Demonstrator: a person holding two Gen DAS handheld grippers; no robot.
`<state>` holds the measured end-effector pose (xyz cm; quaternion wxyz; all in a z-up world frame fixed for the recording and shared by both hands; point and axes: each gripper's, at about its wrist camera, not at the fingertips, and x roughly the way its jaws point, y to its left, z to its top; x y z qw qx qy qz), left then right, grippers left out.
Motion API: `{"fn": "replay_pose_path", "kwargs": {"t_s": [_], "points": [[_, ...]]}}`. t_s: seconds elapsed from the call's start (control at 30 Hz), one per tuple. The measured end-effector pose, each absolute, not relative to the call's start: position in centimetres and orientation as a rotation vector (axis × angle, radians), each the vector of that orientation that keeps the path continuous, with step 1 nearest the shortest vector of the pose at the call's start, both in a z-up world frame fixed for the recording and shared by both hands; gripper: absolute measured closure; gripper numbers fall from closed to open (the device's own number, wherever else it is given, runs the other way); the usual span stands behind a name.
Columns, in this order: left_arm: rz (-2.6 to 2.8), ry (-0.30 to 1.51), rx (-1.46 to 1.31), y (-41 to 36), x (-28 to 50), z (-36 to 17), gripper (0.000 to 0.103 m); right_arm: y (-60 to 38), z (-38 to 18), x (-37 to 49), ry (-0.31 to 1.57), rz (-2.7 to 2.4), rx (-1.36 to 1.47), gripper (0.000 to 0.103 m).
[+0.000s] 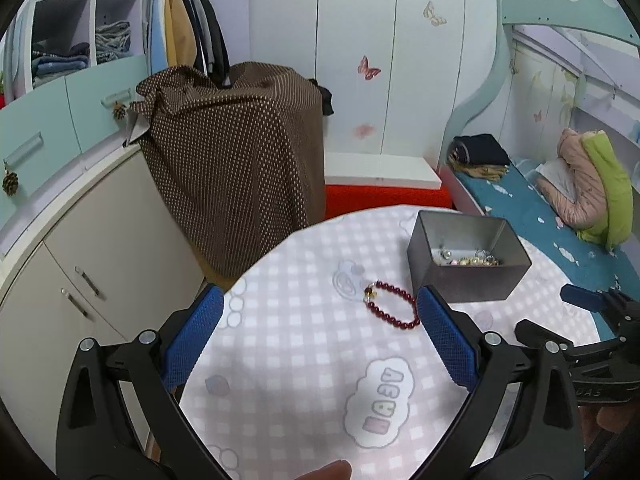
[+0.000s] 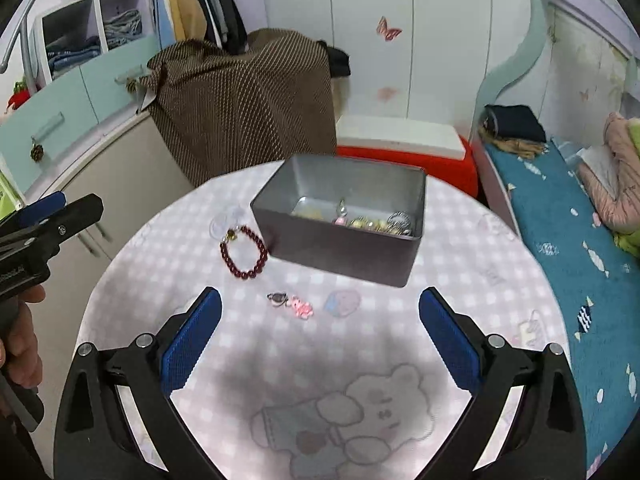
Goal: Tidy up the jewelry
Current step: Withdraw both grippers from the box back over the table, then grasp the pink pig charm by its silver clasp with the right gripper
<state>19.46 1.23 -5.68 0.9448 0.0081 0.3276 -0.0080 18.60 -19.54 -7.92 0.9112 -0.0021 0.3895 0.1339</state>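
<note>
Table: round table [image 2: 460, 280] w/ pink-white check cloth, cartoon bear print near R cam.
Tin: grey rectangular metal tin [image 2: 348, 248] [image 1: 472, 280], lid off, upright on far half of table; inside a small heap of mixed jewelry [image 2: 376, 220] [image 1: 472, 259] — rings, charms, exact pieces too small to tell.
Bracelet: dark red bead bracelet [image 2: 243, 253] [image 1: 394, 304] w/ one gold bead, flat on cloth just beside tin's left corner, not touching as far as R view shows.
Charm: small pink charm on silver clasp [image 2: 291, 304], on cloth in front of tin, near bracelet but apart; seen in R view only.
Left gripper [image 1: 320, 340]: blue pads spread wide, nothing between, above table; bracelet lies ahead, close to its R pad [image 1: 444, 336].
Right gripper [image 2: 320, 336]: pads spread wide, empty; charm sits ahead between the finger lines, tin beyond.
Cross-view: L gripper shows at left edge of R view [image 2: 44, 220]; R gripper at right edge of L view [image 1: 592, 304].
Bkgd: brown dotted cloth [image 2: 244, 104] draped over sth behind table; bed w/ teal sheet [image 2: 560, 240] to the right.
</note>
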Motion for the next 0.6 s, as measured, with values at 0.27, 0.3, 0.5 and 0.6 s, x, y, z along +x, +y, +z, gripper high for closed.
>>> {"fn": "replay_pose_path", "kwargs": {"t_s": [0.27,0.3,0.5,0.6], "points": [[-0.001,0.715,0.009,1.5,20.4,-7.0,0.006,-18.8,-9.5,19.7,0.846,0.31,-0.027,0.008],[0.002,0.72,0.009,1.5,20.6,-7.2,0.006,-18.6,-9.7,19.9,0.851,0.313,-0.03,0.008],[0.012,0.76,-0.002,1.9,21.6,-8.4,0.006,-17.8,-11.1,21.1,0.885,0.331,-0.058,0.008],[0.013,0.779,-0.004,2.0,22.0,-9.1,0.006,-17.3,-11.9,21.8,0.902,0.346,-0.078,0.008]]}}
